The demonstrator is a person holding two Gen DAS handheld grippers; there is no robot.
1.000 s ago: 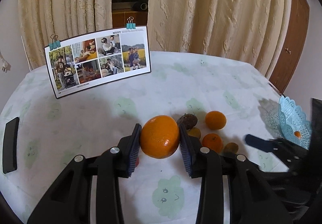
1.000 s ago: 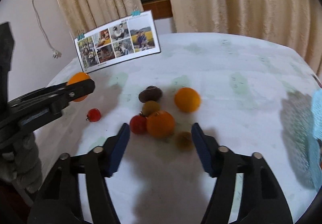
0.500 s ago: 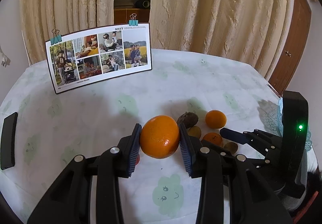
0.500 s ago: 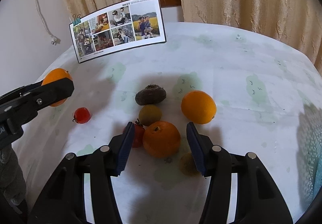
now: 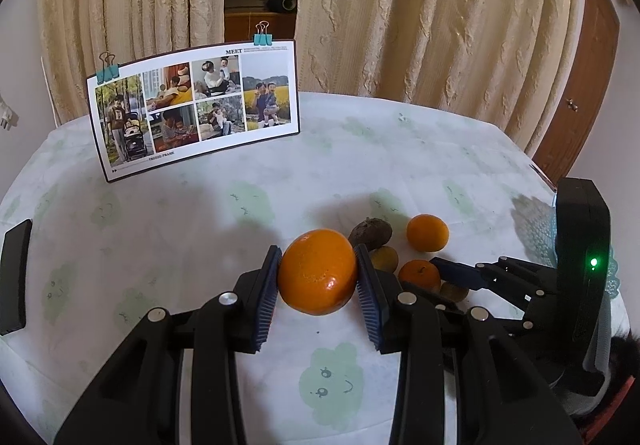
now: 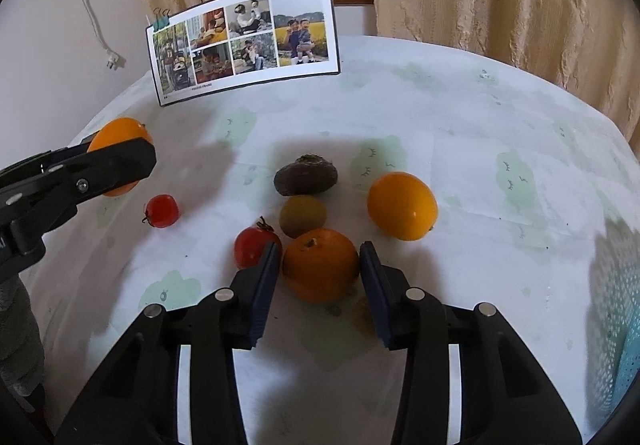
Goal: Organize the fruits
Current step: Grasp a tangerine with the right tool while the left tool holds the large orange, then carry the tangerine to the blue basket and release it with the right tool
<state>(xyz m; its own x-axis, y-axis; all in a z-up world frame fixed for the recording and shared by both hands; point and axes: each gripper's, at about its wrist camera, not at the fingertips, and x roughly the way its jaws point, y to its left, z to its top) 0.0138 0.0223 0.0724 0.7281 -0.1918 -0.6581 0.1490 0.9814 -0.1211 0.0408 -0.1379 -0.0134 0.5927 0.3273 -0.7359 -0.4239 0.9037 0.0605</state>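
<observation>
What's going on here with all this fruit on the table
A person is sorting fruit with two handheld grippers. The left gripper is shut on an orange, held above the table. The right gripper is open around a smaller orange in the pile, not yet clamped.

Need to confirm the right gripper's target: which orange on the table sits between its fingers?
The stemmed orange, nearest the camera, beside the tomato. The right gripper brackets it, open. The other orange lies apart, farther right.

Blue basket [image 6: 628,357] cut off at right edge, small brown fruit [image 6: 362,311] hidden behind right tool's finger
</observation>
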